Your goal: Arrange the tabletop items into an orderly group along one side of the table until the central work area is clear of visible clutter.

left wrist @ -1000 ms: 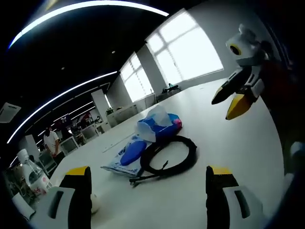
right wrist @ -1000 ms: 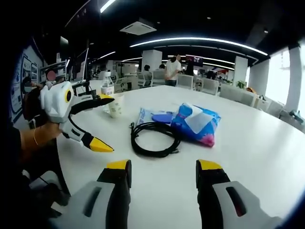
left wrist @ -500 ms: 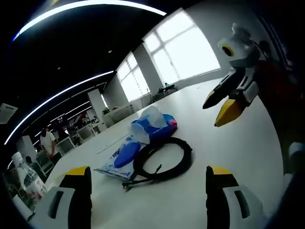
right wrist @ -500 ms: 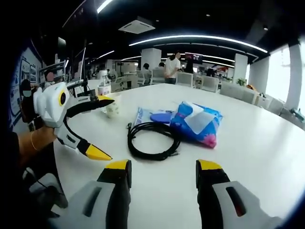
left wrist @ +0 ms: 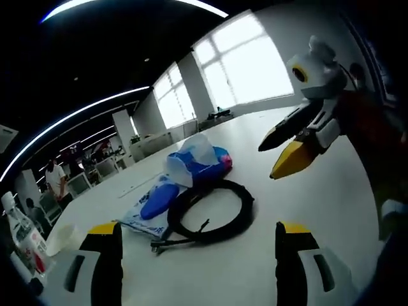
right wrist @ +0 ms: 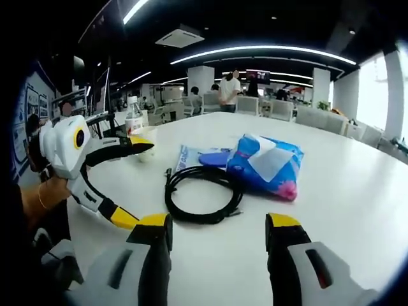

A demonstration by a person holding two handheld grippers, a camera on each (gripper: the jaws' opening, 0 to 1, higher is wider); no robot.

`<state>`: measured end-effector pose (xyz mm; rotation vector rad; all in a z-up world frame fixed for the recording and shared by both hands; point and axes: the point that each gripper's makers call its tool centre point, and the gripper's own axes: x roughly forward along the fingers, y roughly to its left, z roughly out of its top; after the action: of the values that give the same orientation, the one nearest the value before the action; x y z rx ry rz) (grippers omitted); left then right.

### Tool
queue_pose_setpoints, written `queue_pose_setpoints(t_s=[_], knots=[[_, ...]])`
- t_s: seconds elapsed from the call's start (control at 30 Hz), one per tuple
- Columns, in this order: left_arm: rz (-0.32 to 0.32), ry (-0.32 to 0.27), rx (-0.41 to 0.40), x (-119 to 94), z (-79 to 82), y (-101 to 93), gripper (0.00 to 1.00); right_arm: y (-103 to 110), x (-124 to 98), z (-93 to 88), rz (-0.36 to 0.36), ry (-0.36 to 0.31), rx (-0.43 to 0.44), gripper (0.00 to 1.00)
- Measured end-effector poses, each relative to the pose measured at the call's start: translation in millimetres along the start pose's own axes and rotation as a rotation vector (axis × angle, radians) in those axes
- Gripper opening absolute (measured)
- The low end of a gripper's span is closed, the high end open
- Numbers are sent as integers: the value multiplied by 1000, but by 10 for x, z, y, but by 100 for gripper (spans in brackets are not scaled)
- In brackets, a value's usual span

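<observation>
The left gripper (right wrist: 118, 182) has a white rounded body with a yellow-ringed round lens and black curved fingers (right wrist: 121, 218) tipped in yellow. The right gripper (left wrist: 287, 150) looks the same. A thin bracelet (right wrist: 39, 197) circles the wrist behind the left gripper.

black cable (left wrist: 207, 213), tissue pack (left wrist: 197, 160), white table (left wrist: 299, 210)

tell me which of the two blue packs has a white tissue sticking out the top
The puffy blue tissue pack with the pink corner, right of the black cable coil. The other is a flat blue-and-white packet lying behind the coil, with nothing sticking out.
</observation>
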<state>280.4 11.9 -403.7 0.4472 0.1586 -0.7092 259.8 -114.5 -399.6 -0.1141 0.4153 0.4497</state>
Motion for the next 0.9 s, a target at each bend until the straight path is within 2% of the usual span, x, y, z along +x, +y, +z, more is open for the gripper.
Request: queue_pose_setpoints(t_s=[0.27, 0.47, 0.9], knots=[[-13, 19, 4, 23, -20, -5, 100, -55, 126, 17, -14, 22, 20, 60], [-25, 16, -22, 61, 5, -9, 100, -79, 289, 65, -12, 22, 69, 60], [-31, 45, -9, 148, -51, 3, 100, -82, 605, 58, -22, 61, 90, 59]])
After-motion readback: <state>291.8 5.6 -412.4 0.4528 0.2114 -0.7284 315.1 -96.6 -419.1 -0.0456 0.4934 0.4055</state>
